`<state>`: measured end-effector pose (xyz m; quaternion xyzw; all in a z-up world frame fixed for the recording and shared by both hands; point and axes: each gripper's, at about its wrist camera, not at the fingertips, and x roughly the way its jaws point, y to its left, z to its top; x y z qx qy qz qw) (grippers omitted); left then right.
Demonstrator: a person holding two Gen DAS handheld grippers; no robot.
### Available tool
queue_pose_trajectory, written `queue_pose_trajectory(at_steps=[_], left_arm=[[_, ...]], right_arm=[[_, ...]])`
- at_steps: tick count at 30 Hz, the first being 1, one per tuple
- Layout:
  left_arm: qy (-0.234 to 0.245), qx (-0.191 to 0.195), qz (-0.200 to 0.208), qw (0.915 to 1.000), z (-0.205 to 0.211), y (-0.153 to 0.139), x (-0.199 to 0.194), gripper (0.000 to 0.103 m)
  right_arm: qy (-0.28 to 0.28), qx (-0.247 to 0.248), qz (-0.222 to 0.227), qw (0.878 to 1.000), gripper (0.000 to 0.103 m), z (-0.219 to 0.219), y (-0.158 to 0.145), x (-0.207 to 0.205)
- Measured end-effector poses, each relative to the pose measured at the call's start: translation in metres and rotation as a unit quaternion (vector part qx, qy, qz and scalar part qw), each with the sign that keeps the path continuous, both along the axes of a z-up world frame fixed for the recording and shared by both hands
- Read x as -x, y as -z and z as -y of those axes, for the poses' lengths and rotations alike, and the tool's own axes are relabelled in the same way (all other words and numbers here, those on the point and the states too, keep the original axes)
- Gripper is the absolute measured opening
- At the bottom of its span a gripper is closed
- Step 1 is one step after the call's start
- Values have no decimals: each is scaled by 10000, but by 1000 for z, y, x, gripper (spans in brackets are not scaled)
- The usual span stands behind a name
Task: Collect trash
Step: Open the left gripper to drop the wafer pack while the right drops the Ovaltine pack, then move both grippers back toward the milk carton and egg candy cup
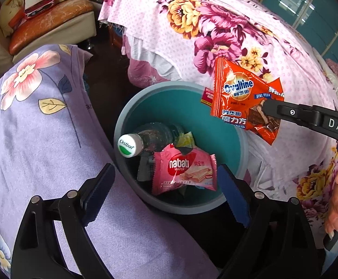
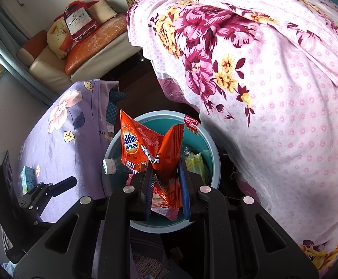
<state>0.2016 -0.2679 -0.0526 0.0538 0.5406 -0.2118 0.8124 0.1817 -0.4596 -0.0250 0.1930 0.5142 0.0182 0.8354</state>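
bottle (image 1: 150,138) body sunk under wrappers in bin (image 1: 122,125), hand (image 1: 336,207) cut at right edge, small box (image 2: 27,177) print unreadable

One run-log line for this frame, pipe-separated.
left gripper open, empty | right gripper shut on Ovaltine wrapper above bin | Nabati wrapper, bottle in bin

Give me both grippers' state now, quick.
Left gripper: open, empty, above the bin.
Right gripper: shut on the orange Ovaltine wrapper.
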Motion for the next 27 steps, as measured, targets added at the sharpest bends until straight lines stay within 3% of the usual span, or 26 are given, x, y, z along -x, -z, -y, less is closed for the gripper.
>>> queue_pose_trajectory(at_steps=[5,7,12,17,27], left_arm=[[-81,42,9,10000,-7,-3,0,92],[-99,60,0,9999,-10,-4,0,92],[-162,111,-5,9998,-19,-6,3,94],[-265,180,9,9995,-32,-9,7,94],[-428,319,68,9986,-59,-21,15,95]], right_arm=[[-34,-23,-87,10000,36,-6,4,-3],[-34,-50,-136,9999,56,-8,6,-4],[-19,-97,-266,9996,79,-12,6,-5],[-6,-12,-464,9989,79,-19,8,-3],[-94,116,-449,9989,80,-39,-4,6]])
